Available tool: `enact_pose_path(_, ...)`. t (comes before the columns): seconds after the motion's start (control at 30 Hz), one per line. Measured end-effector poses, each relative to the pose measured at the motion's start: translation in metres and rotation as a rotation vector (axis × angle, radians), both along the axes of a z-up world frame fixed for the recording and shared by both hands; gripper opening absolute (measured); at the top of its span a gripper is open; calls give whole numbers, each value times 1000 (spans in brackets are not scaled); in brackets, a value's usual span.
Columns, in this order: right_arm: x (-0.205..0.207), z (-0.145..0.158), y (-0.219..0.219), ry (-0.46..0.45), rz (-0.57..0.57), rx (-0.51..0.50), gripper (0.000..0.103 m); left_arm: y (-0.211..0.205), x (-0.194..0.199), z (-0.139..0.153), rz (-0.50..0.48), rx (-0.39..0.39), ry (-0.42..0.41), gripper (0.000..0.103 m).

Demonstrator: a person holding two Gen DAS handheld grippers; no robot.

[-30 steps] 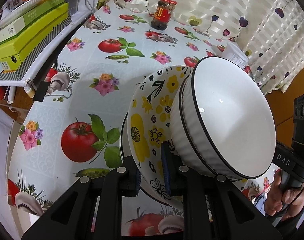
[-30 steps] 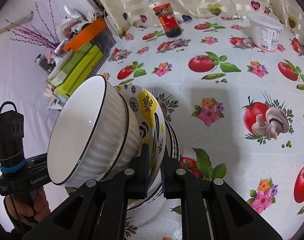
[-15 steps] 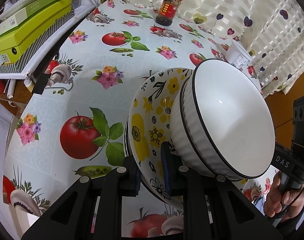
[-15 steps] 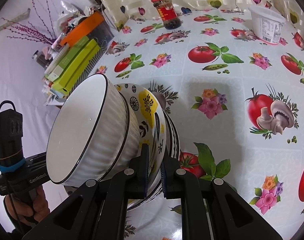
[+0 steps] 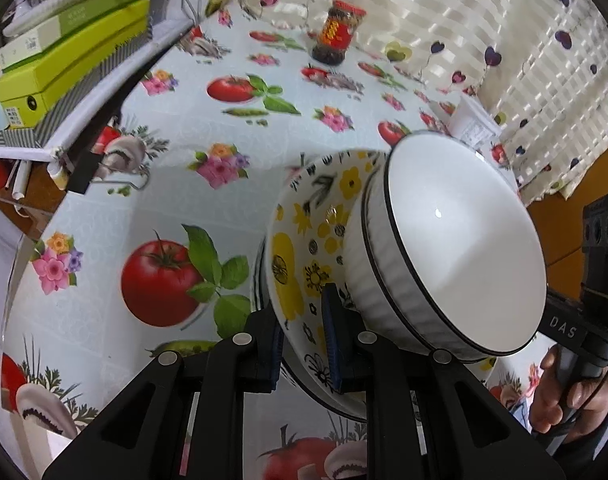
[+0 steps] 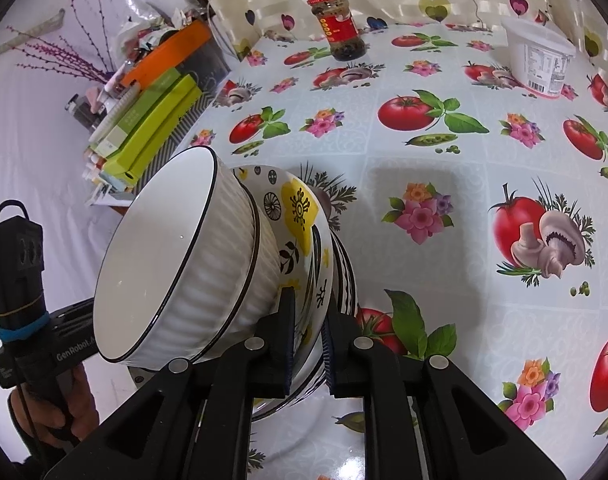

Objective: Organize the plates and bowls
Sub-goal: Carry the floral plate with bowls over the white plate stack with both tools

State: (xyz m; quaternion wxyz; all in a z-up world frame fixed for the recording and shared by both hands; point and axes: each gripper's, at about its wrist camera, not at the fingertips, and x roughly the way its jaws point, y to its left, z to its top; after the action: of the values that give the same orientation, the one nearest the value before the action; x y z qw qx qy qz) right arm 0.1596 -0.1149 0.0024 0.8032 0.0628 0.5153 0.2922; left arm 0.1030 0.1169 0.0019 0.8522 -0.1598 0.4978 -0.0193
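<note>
A ribbed white bowl [image 5: 459,248] with a black rim sits nested in my yellow-flowered plate [image 5: 304,256]. My left tongs [image 5: 302,332] and right tongs [image 6: 305,328] each pinch that plate's rim.

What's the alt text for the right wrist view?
The right gripper clamps the rim of a yellow-flowered bowl with a white ribbed bowl nested inside, the stack held above a tomato-print tablecloth. A red-lidded jar and white tub stand behind.

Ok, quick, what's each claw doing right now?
Left claw: closed on the rim of the yellow-flowered bowl, white ribbed bowl nested inside.
Right claw: closed on the same yellow-flowered bowl's opposite rim.
</note>
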Motion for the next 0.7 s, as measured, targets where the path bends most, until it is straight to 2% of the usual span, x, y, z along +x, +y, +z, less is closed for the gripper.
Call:
enact_pose_path(0.33,-1,1,-1,25,11,0,14,7,-5,2,19,-29,-33,18)
enact_pose_path(0.5,-1,24,-9,-41,-23,-27,32,5,-5,0,20,-32,-35,18)
enact_pose_path(0.6,-2,33,-21,-62,-31,20,32,5,-6,0,27,-43,-42,18)
enact_pose_path(0.7,-6,34,-28,-78,-42,23,32,9,-9,3,42,-50,-62,18)
